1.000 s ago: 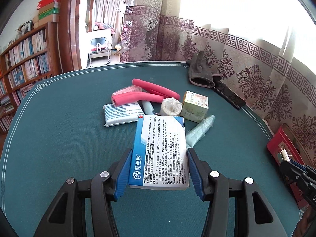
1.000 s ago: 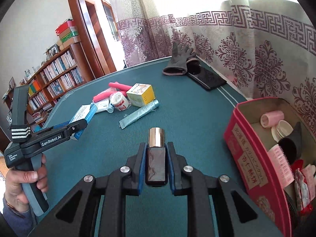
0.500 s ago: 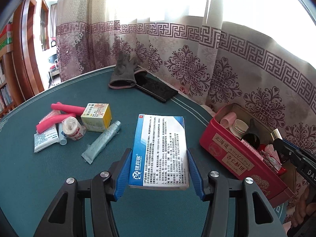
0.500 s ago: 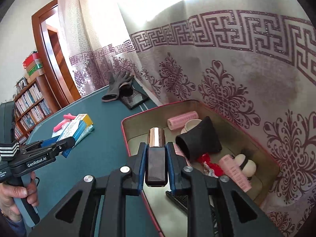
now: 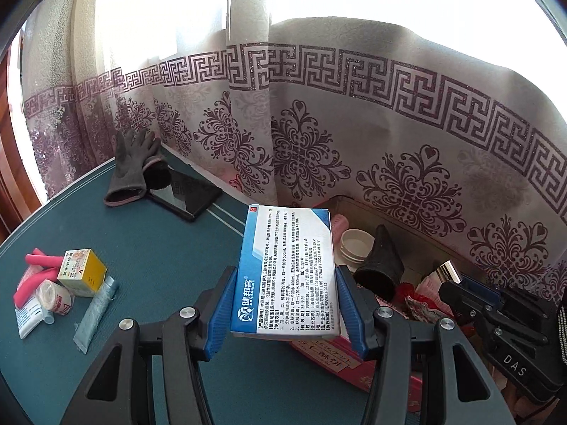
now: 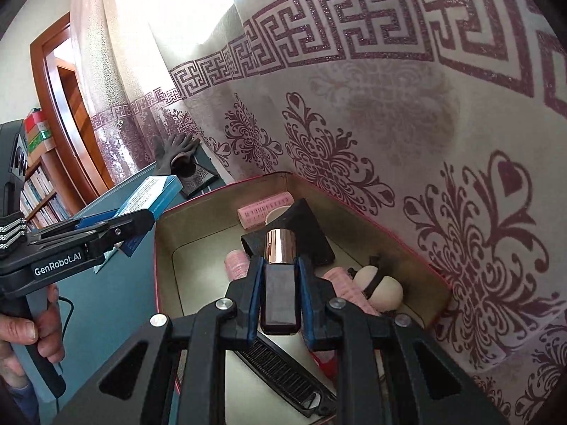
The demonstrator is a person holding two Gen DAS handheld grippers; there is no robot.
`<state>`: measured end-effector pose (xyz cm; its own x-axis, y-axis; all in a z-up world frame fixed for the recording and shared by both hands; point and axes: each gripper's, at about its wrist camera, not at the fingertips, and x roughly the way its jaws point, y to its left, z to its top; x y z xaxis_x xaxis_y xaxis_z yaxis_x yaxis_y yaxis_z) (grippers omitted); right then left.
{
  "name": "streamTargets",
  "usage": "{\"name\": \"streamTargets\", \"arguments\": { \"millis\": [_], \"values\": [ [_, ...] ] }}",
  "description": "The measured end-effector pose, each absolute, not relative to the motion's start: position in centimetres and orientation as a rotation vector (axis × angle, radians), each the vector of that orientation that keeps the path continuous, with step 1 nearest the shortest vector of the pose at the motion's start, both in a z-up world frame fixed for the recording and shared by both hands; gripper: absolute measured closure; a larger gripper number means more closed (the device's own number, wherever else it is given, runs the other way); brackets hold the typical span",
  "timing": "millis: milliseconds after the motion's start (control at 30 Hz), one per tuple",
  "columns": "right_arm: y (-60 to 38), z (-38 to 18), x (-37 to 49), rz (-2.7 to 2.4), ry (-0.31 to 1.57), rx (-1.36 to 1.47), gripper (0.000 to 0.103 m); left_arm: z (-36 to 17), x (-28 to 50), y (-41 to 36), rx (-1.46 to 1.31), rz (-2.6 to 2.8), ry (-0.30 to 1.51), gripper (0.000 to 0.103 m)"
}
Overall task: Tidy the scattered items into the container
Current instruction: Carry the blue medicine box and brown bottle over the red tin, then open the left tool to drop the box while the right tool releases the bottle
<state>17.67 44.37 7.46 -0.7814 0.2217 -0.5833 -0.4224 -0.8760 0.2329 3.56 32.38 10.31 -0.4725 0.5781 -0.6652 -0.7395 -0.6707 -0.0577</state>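
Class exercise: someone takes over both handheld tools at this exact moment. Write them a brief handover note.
Left tool: shut on the blue-and-white medicine box, at the red tin's near edge.
Right tool: shut on the dark bottle with a copper cap, above the tin's inside.
Done: rollers, comb and other bits lie in the tin.
Left: release both items into the tin, then fetch the yellow box, tube, pink rollers and tape roll from the table.

One glove [image 5: 133, 166], one phone [image 5: 184, 193], two boxes, one tube [image 5: 95, 313], one comb [image 6: 283, 377], one tin [image 6: 166, 248].
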Motion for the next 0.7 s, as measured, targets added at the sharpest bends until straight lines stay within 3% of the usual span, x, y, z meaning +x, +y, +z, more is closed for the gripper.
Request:
{"name": "streamTargets", "arguments": {
  "millis": [133,200,700],
  "values": [
    [44.5,7.3,17.4,2.628,0.503,-0.803,0.081,9.8,2.9,34.1,-0.881,2.124,0.291,0.044],
    [44.6,7.3,17.3,2.624,0.498,-0.807,0.081,9.3,2.4,34.7,-0.918,2.104,0.277,0.016],
    [44.9,6.8,17.0,2.592,0.551,-0.840,0.079,7.8,1.0,31.4,-0.995,2.162,0.245,0.016]
  ]
}}
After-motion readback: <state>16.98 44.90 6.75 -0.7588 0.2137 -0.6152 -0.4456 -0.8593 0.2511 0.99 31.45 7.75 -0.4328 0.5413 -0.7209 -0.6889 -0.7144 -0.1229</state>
